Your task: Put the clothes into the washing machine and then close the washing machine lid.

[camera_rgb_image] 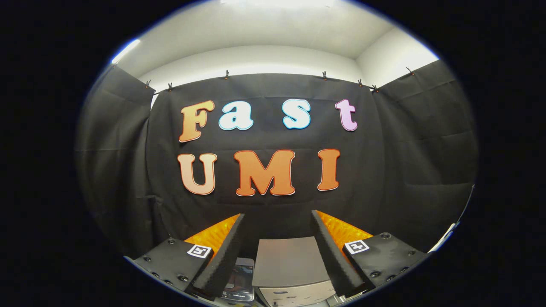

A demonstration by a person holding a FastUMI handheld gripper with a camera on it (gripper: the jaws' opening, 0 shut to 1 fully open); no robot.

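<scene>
In the gripper view, the gripper [277,238] is held high and level, its two fingers spread wide apart with nothing between them. Their inner faces are ribbed like foam. Below and between the fingers stands the washing machine [292,270], a grey box with a flat, smooth top; its lid appears to lie down. No clothes can be made out. Beside it, near the left finger, is a small dark object [239,281] that I cannot identify. Such a scene fits clothes waiting elsewhere, or clothes already inside under a closed lid.
</scene>
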